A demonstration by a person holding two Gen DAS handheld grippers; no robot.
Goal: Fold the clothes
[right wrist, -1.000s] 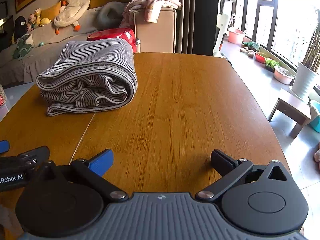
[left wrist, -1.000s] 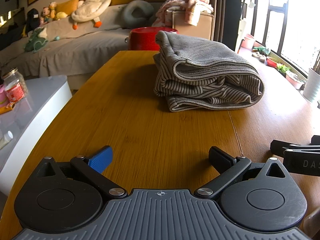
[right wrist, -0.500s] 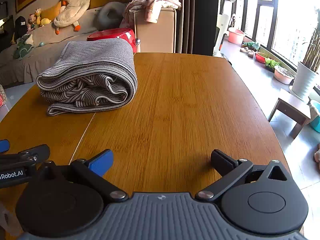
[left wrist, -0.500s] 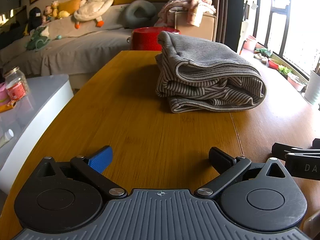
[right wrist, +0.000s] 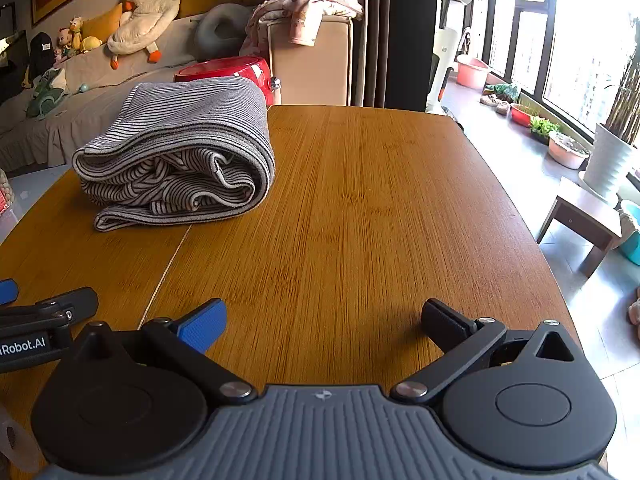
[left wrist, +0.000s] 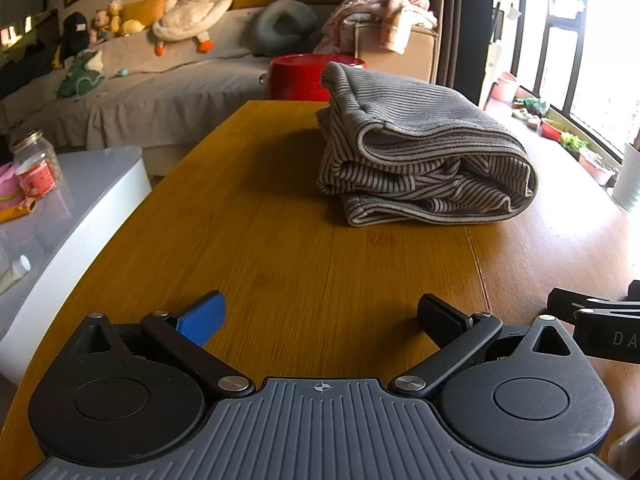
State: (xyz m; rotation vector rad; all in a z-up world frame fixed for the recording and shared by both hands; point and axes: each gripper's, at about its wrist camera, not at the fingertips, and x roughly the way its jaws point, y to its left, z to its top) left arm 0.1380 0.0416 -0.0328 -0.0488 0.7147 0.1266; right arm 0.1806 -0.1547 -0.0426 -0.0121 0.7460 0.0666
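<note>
One folded striped garment (left wrist: pixel 424 160) on wooden table (left wrist: pixel 280 260) | sofa (left wrist: pixel 160 80) behind it | left gripper (left wrist: pixel 320 316), right gripper (right wrist: pixel 324 320) near it, both spread wide, holding nothing

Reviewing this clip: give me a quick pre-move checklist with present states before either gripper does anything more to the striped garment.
1. Grey striped knit garment folded into a bundle: ok.
2. Garment fully on the wooden table: ok.
3. Left gripper open, holding nothing: ok.
4. Right gripper open, holding nothing: ok.
5. Both grippers apart from the garment: ok.
6. Fold neatness on the far side: cannot tell.
</note>
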